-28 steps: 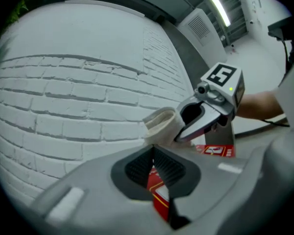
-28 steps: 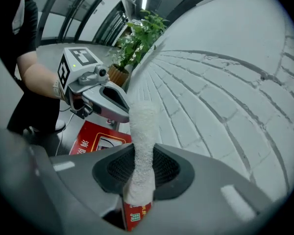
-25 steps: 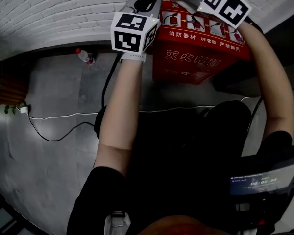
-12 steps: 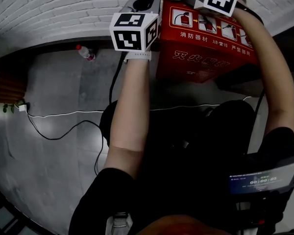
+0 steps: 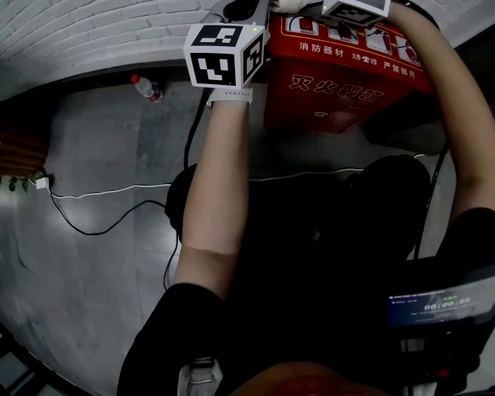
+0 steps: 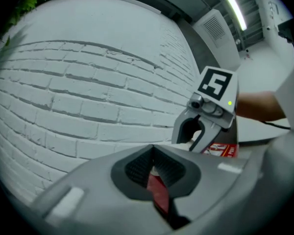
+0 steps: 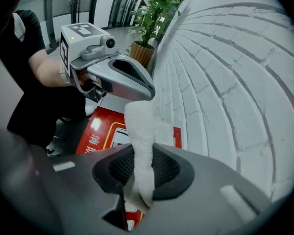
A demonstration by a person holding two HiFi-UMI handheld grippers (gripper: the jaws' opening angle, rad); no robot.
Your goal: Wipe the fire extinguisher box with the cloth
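- As the right gripper (image 7: 142,168) looks along the top of the fire extinguisher box (image 7: 100,131), its jaws are closed on the white cloth (image 7: 139,131). The cloth stands up between the pads and folds down onto the box's top edge.
- The left gripper (image 6: 153,155) is at the other end of the box's top. Its jaws are closed too, with a thin strip of red between the pads, so I judge that it pinches the box's edge to keep the box steady.
- The box is red with printed pictures on its front, and it stands on the floor in front of the person. The white brick wall (image 7: 225,82) is just behind it.
- The step in hand seems to be wiping along the top rear edge of the box.
- The next move calls for pressing the cloth flat on the box and sliding it toward the left gripper without loosening the grip.
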